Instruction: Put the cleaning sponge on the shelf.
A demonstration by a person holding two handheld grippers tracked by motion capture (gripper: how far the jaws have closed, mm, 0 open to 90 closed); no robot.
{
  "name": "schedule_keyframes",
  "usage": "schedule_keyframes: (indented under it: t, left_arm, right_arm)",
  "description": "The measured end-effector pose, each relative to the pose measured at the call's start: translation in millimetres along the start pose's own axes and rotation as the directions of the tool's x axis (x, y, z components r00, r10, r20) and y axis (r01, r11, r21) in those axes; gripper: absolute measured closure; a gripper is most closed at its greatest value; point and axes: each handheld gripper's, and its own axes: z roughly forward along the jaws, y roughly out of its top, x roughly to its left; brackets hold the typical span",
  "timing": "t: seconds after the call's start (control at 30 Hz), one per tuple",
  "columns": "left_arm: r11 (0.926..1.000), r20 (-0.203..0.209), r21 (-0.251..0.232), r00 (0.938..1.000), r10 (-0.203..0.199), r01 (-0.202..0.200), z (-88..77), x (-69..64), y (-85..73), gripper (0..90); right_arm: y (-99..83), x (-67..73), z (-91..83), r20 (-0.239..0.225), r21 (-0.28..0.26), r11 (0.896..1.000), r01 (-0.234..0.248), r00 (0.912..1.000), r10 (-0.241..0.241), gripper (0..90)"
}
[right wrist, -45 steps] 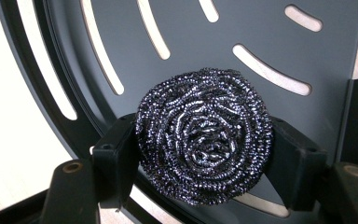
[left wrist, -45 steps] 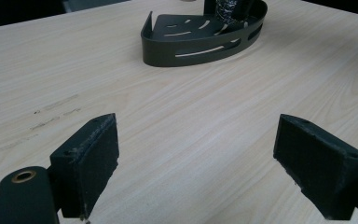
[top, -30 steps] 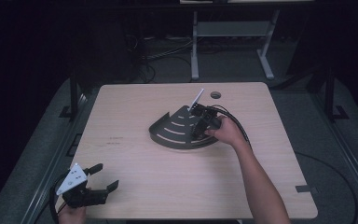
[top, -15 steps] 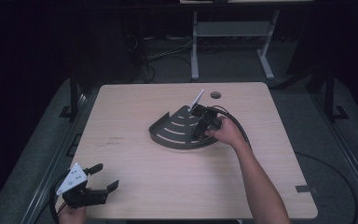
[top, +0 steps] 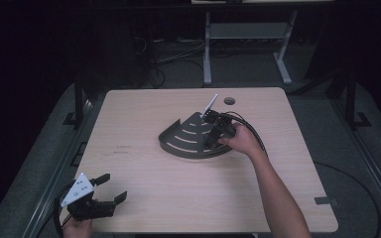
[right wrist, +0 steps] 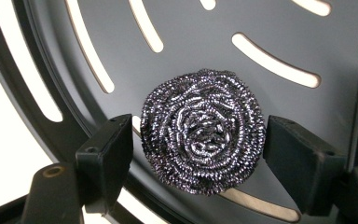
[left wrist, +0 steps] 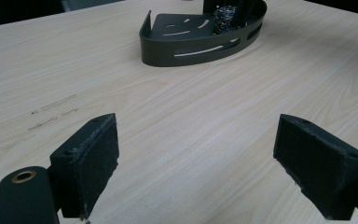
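Steel-wool scourer (right wrist: pixel 203 144) is the thing in hand, and the dark slotted corner rack (top: pixel 191 141) serves as the landmark throughout.

From the high view, the rack lies on the wooden table (top: pixel 154 193), a little toward the far side of the middle. The right gripper (top: pixel 217 130) reaches down into the rack's right end, with the person's right hand (top: pixel 240 141) wrapped around it just beside the rack's curved wall. A white stick (top: pixel 211 105) rises at a slant just beyond the rack's far corner. The left gripper (top: pixel 110 187) sits well apart from the rack, at the table's near left corner, with a grey plate on top.

In the left gripper view, its two black pads stand wide apart with nothing but bare tabletop between them — open and empty. The rack shows farther off across the table, with the glinting scourer in its far end.

In the right gripper view, the scourer rests on the rack's slotted floor, between the two pads. Its jaws have just been opening — a narrow gap shows at each side of the scourer, so the pads no longer press on it.
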Motion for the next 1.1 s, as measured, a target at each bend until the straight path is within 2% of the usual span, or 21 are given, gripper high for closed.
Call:
schedule_keyframes:
  t: [0.33, 0.87, 1.1]
  left_arm:
    - [1.0000, 0.001, 0.004, 1.0000, -0.003, 0.003, 1.0, -0.2, -0.2, 13.3]
    - [1.0000, -0.003, 0.002, 1.0000, -0.002, 0.002, -0.4, 0.7, -0.9, 13.3]
    - [1.0000, 0.001, 0.007, 1.0000, -0.002, 0.002, 0.9, 0.0, -0.7, 13.3]
  right_arm:
    - [-2.2, 2.1, -10.5, -0.016, -0.037, 0.999, 0.002, 0.9999, -0.003, 21.5]
    - [-4.8, 17.5, -28.8, 0.006, -0.074, 0.996, 0.050, 0.9987, -0.050, 20.6]
    - [-14.7, 20.5, -37.3, 0.009, -0.086, 0.995, 0.055, 0.9985, -0.055, 20.4]
